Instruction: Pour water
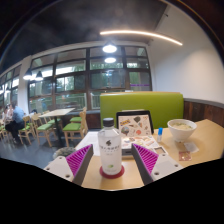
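- The table is a pale wooden top carrying everything near the gripper; the water bottle stands on it toward its near side.
- A green bench back rises beyond the bottle, on the far side of the table.
- Beyond and to the left of the bottle, more tables and green chairs stand by large windows, where a person sits.
- The gripper has its fingers spread apart, one purple pad left of the bottle and one to its right.
- The water bottle stands upright between the fingers, with a gap showing at either side; it is clear, with a dark cap and a white label, and it rests on a small red coaster.
- A tablet-like stand sits just beyond the bottle, to its right.
- A white bowl sits farther right of the bottle, well apart from it.
- Small items lie between bowl and bottle, too small to tell.
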Motion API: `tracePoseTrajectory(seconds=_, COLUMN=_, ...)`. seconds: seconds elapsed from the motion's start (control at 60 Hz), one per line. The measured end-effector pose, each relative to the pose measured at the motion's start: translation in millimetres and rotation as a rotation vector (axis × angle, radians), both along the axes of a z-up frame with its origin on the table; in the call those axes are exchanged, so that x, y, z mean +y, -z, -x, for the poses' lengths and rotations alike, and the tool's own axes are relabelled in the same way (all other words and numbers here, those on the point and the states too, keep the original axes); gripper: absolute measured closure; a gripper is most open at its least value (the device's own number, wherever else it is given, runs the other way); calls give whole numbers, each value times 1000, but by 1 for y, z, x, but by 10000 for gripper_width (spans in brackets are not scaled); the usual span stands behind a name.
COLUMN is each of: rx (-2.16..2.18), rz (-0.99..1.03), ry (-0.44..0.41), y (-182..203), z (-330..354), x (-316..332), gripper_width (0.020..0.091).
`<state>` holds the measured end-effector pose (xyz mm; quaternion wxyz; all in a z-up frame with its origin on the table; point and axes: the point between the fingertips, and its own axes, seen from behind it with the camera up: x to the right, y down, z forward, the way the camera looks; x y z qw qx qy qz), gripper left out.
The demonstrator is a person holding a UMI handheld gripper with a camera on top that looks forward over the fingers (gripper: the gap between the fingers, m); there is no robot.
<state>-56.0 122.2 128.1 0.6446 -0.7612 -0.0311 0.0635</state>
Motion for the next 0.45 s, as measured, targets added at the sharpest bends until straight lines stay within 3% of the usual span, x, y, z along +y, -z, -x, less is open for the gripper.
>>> tracePoseTrajectory(seconds=0.15, rx=13, rz=-15, ry=-76, y=-26, z=9, x=-88, gripper_width=276)
tracePoseTrajectory(seconds=0.45, rx=-30, rz=-65, ry=-97, y=-47, z=-23, x=-223, gripper_width=276)
